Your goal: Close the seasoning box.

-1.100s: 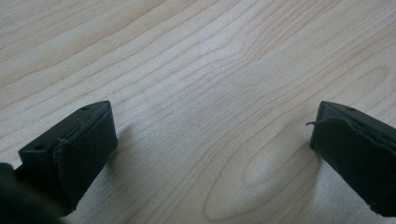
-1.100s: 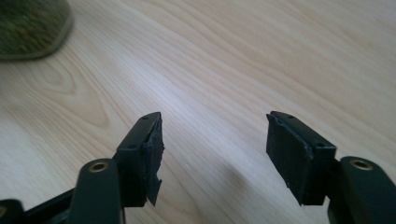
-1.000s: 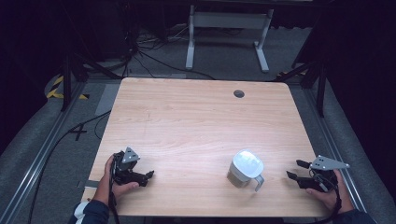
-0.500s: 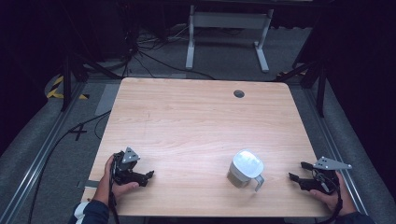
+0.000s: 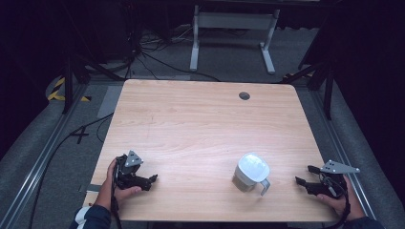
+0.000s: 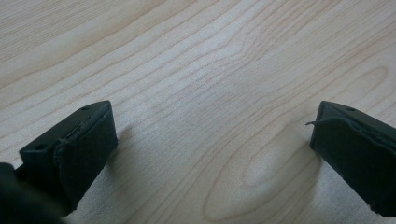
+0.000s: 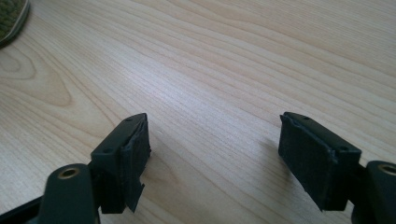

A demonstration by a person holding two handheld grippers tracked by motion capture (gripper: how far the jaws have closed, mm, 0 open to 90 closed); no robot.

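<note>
Left gripper: the left gripper (image 5: 149, 180) sits low over the near left part of the wooden surface (image 5: 200, 124), held in a hand (image 5: 117, 183); its jaws stand wide apart with nothing between them, released. In the left gripper view (image 6: 210, 135) only bare wood grain lies between and ahead of the jaws.

Cable: a dark cable (image 5: 52, 152) runs off the surface edge behind the left gripper to the floor.

Mug: a mug (image 5: 250, 172) with a white top and a handle stands upright on the surface, well to the right of the left gripper and near the right gripper, on its jaw side, apart from both.

Right gripper: the right gripper (image 5: 303, 175) rests at the near right edge of the surface, held in a hand (image 5: 339, 200), jaws spread and empty, released. In the right gripper view (image 7: 212, 144) bare wood lies between the jaws.

Hole: a small round dark hole (image 5: 244, 96) lies in the surface far ahead of both grippers.
</note>
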